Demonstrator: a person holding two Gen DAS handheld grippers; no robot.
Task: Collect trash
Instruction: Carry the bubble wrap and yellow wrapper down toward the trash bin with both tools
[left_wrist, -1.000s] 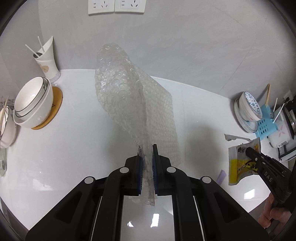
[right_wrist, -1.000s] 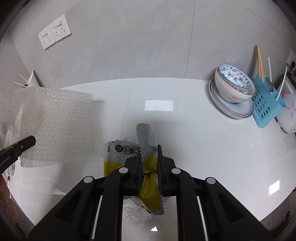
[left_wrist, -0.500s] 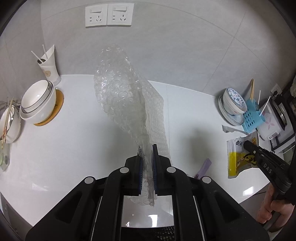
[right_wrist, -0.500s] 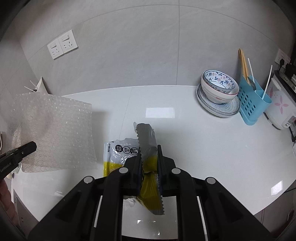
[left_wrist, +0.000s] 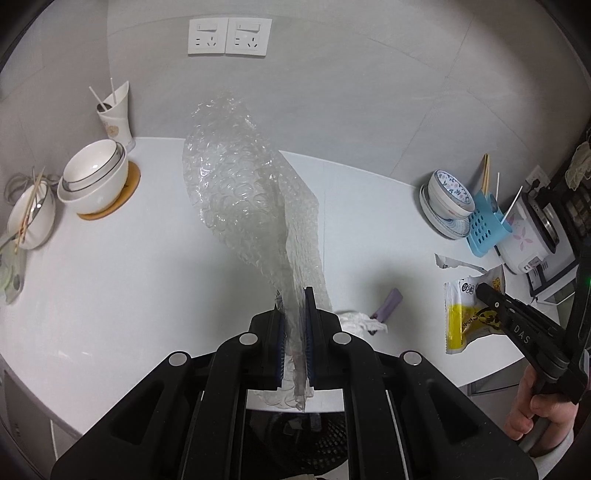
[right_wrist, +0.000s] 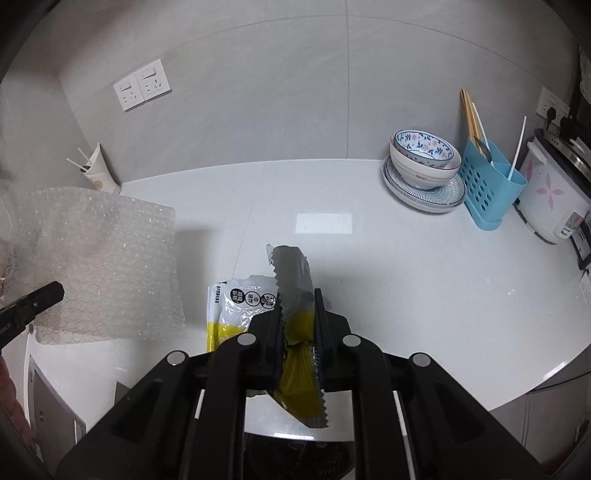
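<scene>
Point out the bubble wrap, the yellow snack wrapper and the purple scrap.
bubble wrap (left_wrist: 240, 199), left wrist view, middle of the sheet.
yellow snack wrapper (right_wrist: 299, 384), right wrist view, its yellow lower part.
purple scrap (left_wrist: 388, 303), left wrist view, its middle.

Bench (right_wrist: 424, 266): plain white. Snack wrapper (right_wrist: 299, 373): yellow with white top, black printed marks; bubble wrap (left_wrist: 243, 199): clear, round-bubble pattern. Bowl (right_wrist: 424, 157): white, blue-and-red floral; utensil caddy (right_wrist: 487, 184): light blue, perforated.

Bench (right_wrist: 424, 266): white and shiny.
Wall plugs (left_wrist: 226, 37): two, side by side.
White bowls (left_wrist: 94, 179): stacked on a round mat.
Flower bowl (right_wrist: 424, 157): on a striped plate.
Blue holder (right_wrist: 489, 184): beside the plate, with chopsticks.
</scene>
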